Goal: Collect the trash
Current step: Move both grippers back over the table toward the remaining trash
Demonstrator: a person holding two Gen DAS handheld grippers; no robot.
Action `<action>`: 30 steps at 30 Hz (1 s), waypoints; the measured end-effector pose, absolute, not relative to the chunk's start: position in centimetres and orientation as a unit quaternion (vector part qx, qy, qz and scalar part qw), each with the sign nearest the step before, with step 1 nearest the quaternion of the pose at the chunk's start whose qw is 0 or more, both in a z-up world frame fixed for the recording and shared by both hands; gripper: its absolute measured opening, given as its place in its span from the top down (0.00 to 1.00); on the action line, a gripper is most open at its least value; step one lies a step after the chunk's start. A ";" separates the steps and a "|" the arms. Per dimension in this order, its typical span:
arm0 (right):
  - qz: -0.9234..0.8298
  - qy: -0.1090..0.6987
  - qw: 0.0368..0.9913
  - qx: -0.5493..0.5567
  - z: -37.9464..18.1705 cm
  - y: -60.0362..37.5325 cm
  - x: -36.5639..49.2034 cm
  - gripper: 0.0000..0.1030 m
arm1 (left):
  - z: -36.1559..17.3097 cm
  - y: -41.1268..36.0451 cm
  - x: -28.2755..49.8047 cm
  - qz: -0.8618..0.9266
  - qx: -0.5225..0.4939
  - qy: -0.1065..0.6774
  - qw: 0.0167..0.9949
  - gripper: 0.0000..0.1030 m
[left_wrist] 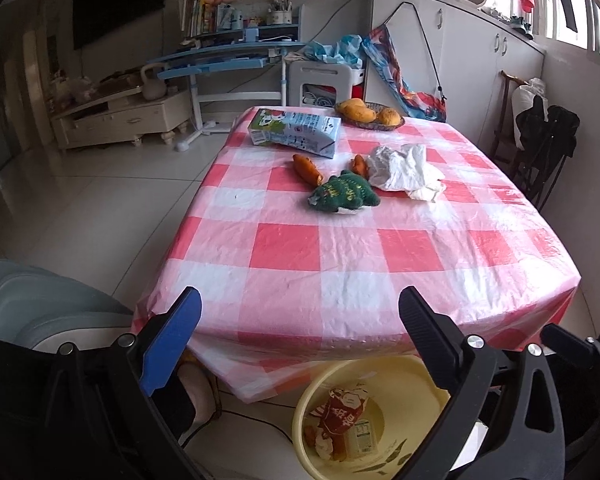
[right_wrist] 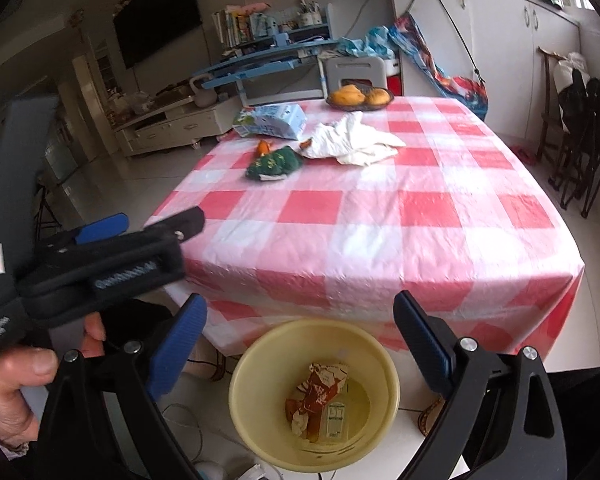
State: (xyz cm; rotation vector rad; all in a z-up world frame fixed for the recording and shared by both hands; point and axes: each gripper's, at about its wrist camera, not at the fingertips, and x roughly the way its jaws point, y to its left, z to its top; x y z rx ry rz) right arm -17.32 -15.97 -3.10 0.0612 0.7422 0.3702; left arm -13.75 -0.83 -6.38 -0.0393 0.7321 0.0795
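Your right hand-held gripper (right_wrist: pixel 300 334) hangs wide and empty over the bin (right_wrist: pixel 260 344); the crumpled tissue (right_wrist: pixel 352 140) lying mid-worktop (right_wrist: pixel 380 240) looks light and soft, so pinch a raised fold.

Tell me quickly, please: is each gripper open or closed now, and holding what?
Left gripper: open, holding nothing.
Right gripper: open, holding nothing.
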 end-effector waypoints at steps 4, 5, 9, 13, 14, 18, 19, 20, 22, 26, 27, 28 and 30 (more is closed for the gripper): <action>0.180 0.354 0.918 0.015 -3.1 -15.5 -17.4 0.12 | -7.7 -0.2 -12.8 0.043 -0.035 0.375 0.925 0.07; 0.179 0.354 0.918 0.012 -3.1 -15.4 -17.4 0.12 | -7.9 -0.1 -12.5 0.044 -0.040 0.378 0.924 0.07; 0.177 0.350 0.920 0.006 -3.2 -15.2 -17.3 0.12 | -8.1 0.1 -12.1 0.048 -0.044 0.373 0.926 0.07; 0.173 0.344 0.923 0.005 -3.1 -15.3 -17.2 0.12 | -8.2 0.5 -11.8 0.049 -0.052 0.374 0.925 0.07; 0.172 0.344 0.923 0.006 -3.1 -15.3 -17.2 0.12 | -8.2 0.6 -11.8 0.050 -0.055 0.374 0.925 0.07; 0.172 0.346 0.922 0.004 -3.2 -15.0 -17.1 0.12 | -8.0 1.0 -11.7 0.050 -0.068 0.372 0.925 0.07; 0.172 0.346 0.922 0.003 -3.2 -14.9 -17.1 0.12 | -7.9 1.1 -11.7 0.049 -0.069 0.371 0.925 0.07; 0.172 0.346 0.922 0.002 -3.2 -14.8 -17.1 0.12 | -7.9 1.1 -11.7 0.048 -0.070 0.371 0.925 0.07; 0.172 0.345 0.923 0.001 -3.1 -14.8 -17.1 0.11 | -7.8 1.1 -11.7 0.046 -0.071 0.372 0.924 0.07; 0.168 0.340 0.925 0.005 -2.7 -15.2 -17.0 0.11 | -7.5 1.1 -11.7 0.044 -0.069 0.368 0.926 0.07; 0.166 0.338 0.926 0.008 -2.6 -15.4 -16.9 0.11 | -7.4 1.2 -11.7 0.044 -0.069 0.367 0.927 0.07; 0.164 0.339 0.926 0.009 -2.6 -15.5 -16.8 0.11 | -7.4 1.1 -11.7 0.044 -0.070 0.367 0.927 0.07; 0.162 0.341 0.926 0.011 -2.5 -15.6 -16.5 0.11 | -7.3 1.2 -11.6 0.042 -0.071 0.369 0.926 0.07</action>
